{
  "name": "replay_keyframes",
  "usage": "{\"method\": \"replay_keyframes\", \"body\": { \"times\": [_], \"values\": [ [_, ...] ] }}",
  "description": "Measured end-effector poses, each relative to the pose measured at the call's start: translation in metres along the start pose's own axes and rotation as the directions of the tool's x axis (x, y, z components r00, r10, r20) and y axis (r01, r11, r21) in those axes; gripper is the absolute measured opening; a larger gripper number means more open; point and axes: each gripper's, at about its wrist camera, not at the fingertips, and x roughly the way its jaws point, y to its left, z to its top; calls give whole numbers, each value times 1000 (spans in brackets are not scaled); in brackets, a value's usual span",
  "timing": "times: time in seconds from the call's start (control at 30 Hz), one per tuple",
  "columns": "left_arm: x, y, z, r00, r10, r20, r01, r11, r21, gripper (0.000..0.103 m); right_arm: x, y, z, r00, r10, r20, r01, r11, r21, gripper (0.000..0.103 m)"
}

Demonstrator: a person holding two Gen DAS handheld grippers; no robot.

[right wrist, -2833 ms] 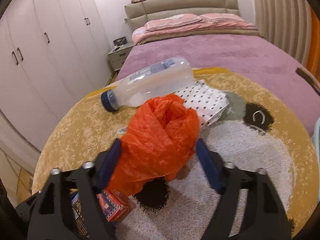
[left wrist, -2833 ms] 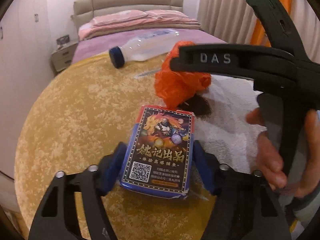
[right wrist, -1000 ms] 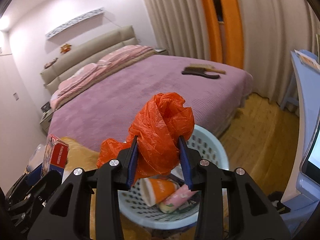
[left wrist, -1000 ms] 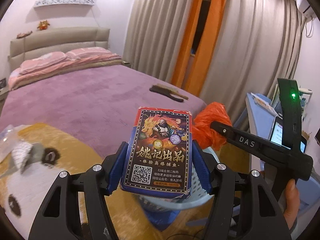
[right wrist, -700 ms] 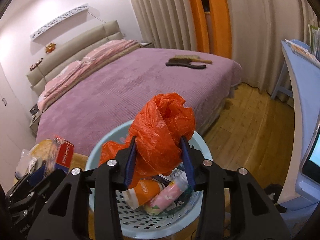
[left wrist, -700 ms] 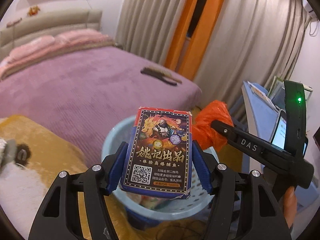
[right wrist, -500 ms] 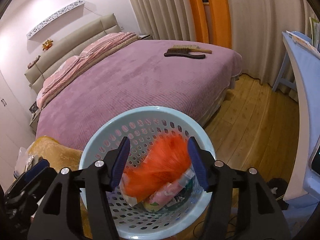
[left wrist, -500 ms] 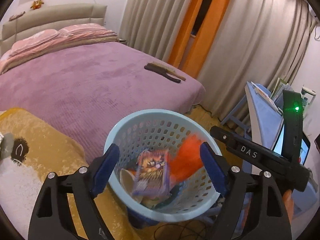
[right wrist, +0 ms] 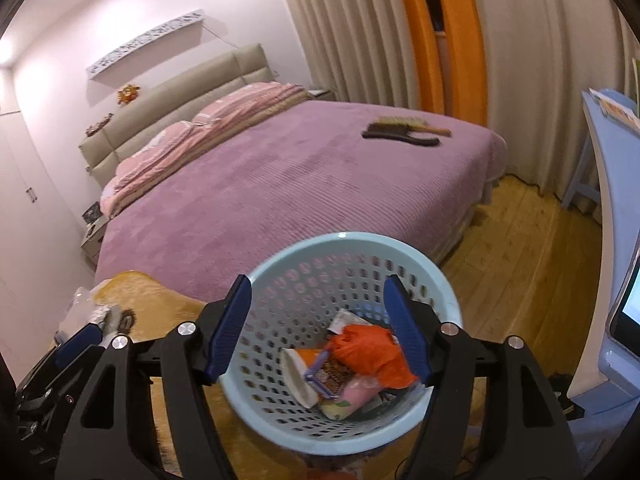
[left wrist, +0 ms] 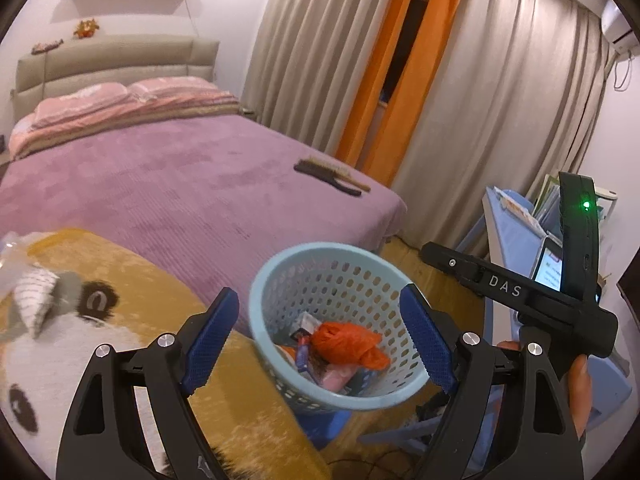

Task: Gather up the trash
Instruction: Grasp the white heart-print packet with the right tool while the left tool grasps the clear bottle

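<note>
A light blue perforated basket [left wrist: 280, 272] [right wrist: 340, 240] stands on the floor by the bed. Inside lie the orange plastic bag [left wrist: 344, 340] [right wrist: 368, 350], the card box [right wrist: 326, 372] on edge, an orange cup [right wrist: 298, 372] and a pink wrapper [right wrist: 352, 396]. My left gripper [left wrist: 320, 344] is open and empty above the basket. My right gripper [right wrist: 320, 328] is open and empty over the basket too; its body shows in the left wrist view [left wrist: 520, 296]. A clear bottle [left wrist: 12, 256] and white spotted trash [left wrist: 36, 296] lie on the yellow rug.
A bed with a purple cover [left wrist: 180, 184] [right wrist: 300, 184] lies behind the basket, with a brush [left wrist: 332, 176] [right wrist: 404, 130] on it. A yellow panda rug [left wrist: 100, 320] is at the left. A blue desk [right wrist: 608, 168] with a screen [left wrist: 550, 268] stands right. Wood floor [right wrist: 520, 248] lies between.
Both grippers carried their items from the rug to over the basket, then opened. The card box and the orange bag dropped into the basket.
</note>
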Motion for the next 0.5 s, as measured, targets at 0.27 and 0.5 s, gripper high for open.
{"method": "replay_keyframes", "body": {
  "times": [0.27, 0.5],
  "values": [
    [-61, 32, 2, 994, 65, 83, -64, 998, -9, 81, -28, 62, -5, 996, 78, 51, -72, 991, -109, 70],
    [-106, 95, 8, 972, 200, 126, -195, 979, -56, 86, -40, 127, -13, 977, 196, 85, -174, 960, -217, 70]
  ]
}}
